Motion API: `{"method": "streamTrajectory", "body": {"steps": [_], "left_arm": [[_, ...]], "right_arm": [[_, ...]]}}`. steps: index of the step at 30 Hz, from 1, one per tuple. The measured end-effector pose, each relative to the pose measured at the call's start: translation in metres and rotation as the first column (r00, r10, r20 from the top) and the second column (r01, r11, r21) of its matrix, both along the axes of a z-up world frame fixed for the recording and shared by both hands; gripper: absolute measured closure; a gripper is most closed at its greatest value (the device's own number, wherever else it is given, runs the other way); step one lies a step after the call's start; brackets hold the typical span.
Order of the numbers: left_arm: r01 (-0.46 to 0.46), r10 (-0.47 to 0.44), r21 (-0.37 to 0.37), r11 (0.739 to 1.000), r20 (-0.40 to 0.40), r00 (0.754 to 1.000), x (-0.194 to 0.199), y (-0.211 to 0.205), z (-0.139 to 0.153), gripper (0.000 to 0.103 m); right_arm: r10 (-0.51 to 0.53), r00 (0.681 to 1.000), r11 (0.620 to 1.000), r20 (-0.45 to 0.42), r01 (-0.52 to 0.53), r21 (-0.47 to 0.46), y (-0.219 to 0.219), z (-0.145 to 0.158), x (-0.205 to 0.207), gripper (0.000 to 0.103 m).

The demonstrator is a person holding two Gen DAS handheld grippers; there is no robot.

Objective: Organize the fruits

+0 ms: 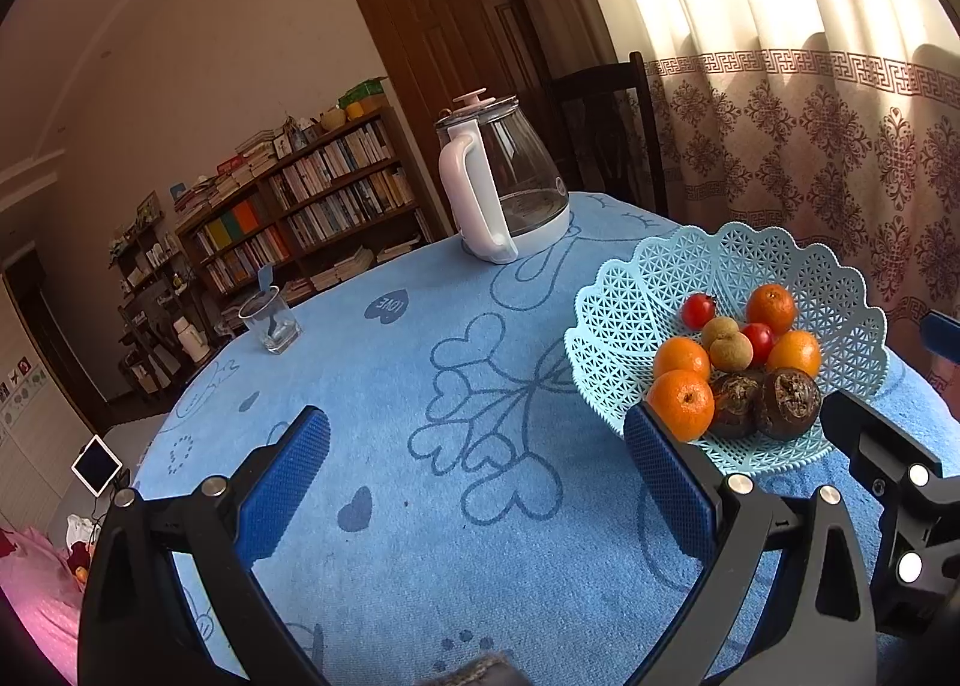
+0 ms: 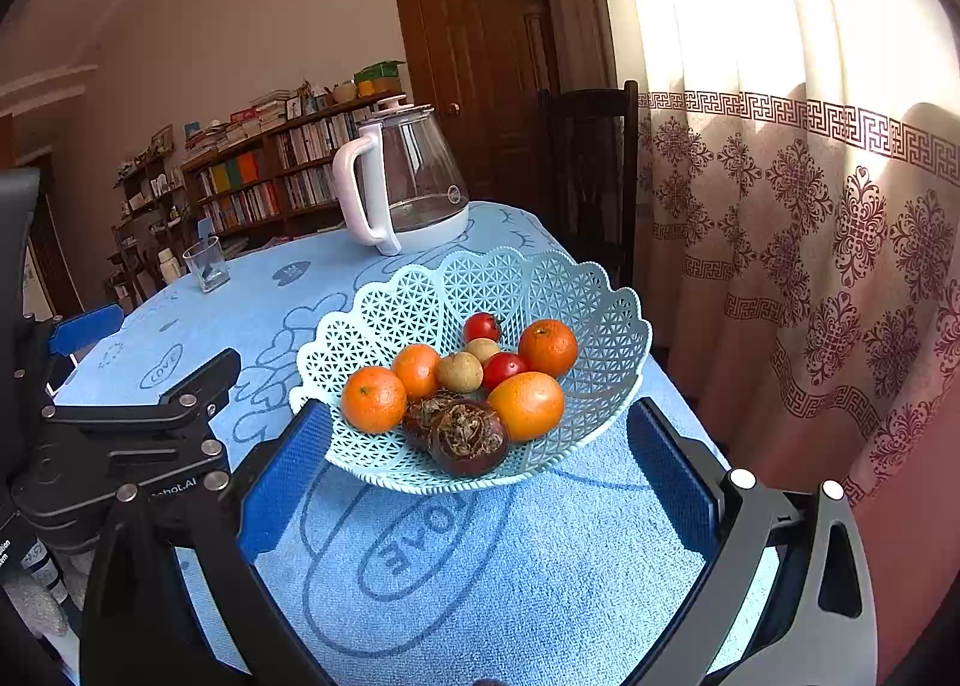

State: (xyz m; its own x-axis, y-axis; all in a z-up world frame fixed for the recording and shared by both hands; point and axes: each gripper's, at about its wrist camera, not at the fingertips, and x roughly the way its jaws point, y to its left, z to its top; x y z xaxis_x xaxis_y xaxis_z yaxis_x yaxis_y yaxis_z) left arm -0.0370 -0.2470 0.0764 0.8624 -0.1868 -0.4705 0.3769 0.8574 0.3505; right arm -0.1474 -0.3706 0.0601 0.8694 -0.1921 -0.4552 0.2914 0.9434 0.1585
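The table is covered by a blue cloth point(image 2: 540, 566) of matt, nubby terry weave printed with darker outlines. The basket point(image 2: 420, 290) is seen to be pale blue plastic, pierced in a lattice, with a slight sheen. The oranges point(image 2: 528, 404) are finished in a glossy, finely dimpled peel; the small tomatoes point(image 2: 503, 368) are smooth and shiny, and the dark brown fruits point(image 2: 468, 437) are rough and fibrous on top. The kettle point(image 1: 510, 176) is made of clear glass with a smooth white plastic handle. Textured blue pads point(image 1: 288, 482) are carried on matt black gripper frames with bright metal bolts.
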Motion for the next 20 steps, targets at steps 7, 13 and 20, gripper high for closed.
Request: {"method": "streamTrajectory", "body": {"steps": [7, 13, 20], "left_arm": [[0.009, -0.009, 0.004, 1.0, 0.008, 1.0, -0.0012, -0.0013, -0.0011, 0.005], [0.008, -0.008, 0.005, 1.0, 0.01, 1.0, -0.0026, -0.0005, -0.0004, 0.005], [-0.003, 0.003, -0.003, 1.0, -0.013, 1.0, -0.0008, 0.0036, 0.0003, 0.005]], "right_arm": [[0.0, 1.0, 1.0, 0.0, 0.0, 0.0, -0.0003, 0.0, 0.0002, 0.003], [0.0, 1.0, 1.0, -0.001, 0.0, 0.0, -0.0001, 0.0003, 0.0002, 0.003], [0.0, 1.0, 1.0, -0.001, 0.0, 0.0, -0.0002, 0.0006, 0.0003, 0.003]]}}
